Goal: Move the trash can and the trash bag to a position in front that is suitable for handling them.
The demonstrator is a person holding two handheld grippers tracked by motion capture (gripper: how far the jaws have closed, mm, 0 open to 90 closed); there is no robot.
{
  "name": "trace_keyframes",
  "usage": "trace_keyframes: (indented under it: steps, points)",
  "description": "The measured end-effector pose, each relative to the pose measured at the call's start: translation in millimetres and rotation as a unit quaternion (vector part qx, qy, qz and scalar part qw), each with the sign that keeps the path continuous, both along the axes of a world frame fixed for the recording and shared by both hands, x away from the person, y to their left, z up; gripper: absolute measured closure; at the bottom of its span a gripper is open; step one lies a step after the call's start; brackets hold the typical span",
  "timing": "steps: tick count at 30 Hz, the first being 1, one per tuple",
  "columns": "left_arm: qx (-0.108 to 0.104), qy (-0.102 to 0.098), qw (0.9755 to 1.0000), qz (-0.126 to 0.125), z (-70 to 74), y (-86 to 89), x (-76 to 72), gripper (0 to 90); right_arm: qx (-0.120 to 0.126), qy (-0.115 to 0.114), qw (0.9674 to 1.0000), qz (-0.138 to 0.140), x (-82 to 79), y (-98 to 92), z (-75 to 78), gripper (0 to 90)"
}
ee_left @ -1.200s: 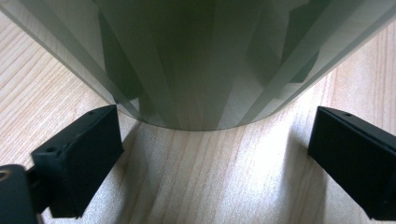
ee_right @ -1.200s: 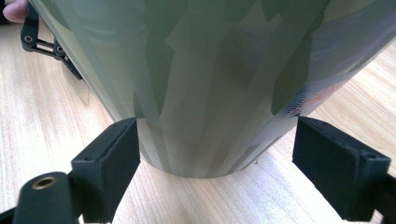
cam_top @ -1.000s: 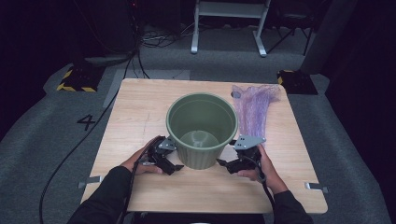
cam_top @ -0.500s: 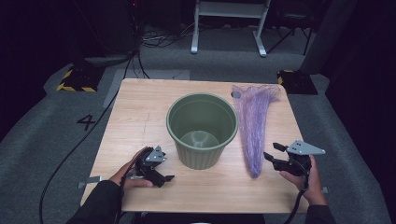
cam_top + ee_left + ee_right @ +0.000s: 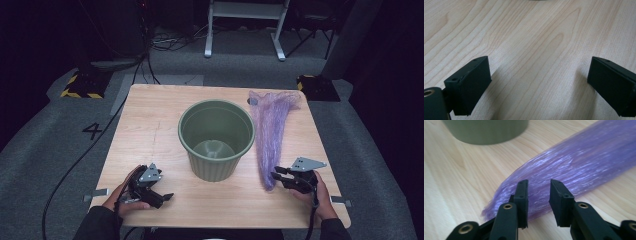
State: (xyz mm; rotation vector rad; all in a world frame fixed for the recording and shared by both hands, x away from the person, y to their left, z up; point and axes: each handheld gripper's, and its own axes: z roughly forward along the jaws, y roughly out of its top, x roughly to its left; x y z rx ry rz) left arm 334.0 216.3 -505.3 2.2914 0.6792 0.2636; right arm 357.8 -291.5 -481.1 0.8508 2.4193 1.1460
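Note:
A green plastic bucket (image 5: 216, 135) stands upright and empty in the middle of the wooden table (image 5: 150, 125); its base shows in the right gripper view (image 5: 486, 130). To its right lies a long crumpled purple plastic bag (image 5: 272, 125) (image 5: 579, 162), running from the far edge toward me. My right gripper (image 5: 276, 176) (image 5: 538, 192) sits at the bag's near tip. Its jaws have just been closing and stand a narrow gap apart, with the plastic just beyond and below them, not pinched. My left gripper (image 5: 162, 199) (image 5: 539, 82) hovers wide open over bare wood at the near left.
Metal brackets (image 5: 97, 192) stick out from the table's near corners. Beyond the table are a white stand (image 5: 245, 25), floor cables (image 5: 75, 160) and yellow-striped blocks (image 5: 82, 85). A "4" (image 5: 92, 131) is marked on the grey floor.
Both grippers have left the bucket's sides. The left drew back toward the near left. The right swung out to the right, then came in to the bag's near tip, and its jaws narrowed.

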Motion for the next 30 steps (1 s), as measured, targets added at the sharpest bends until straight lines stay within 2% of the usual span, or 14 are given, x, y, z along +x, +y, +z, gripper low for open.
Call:
trace_keyframes:
  steps: [6,13,20,30]
  points:
    - [0.001,0.000,1.0000,-0.006,0.0,-0.5,1.8,4.3,-0.010,-0.007,0.9995,0.030,-3.8,17.5,-3.8,78.0]
    - [0.000,-0.001,1.0000,-0.007,-0.1,-1.5,2.7,4.3,-0.016,-0.013,0.9987,0.046,-6.9,29.2,-5.0,85.7]
    - [-0.001,0.000,1.0000,-0.005,-0.1,-2.4,2.9,4.3,-0.008,-0.017,0.9984,0.054,-9.5,35.9,-6.1,83.7]
    - [-0.001,0.000,1.0000,-0.005,-0.1,-2.6,3.1,4.3,-0.015,-0.014,0.9946,0.102,-19.3,61.5,-8.6,84.4]
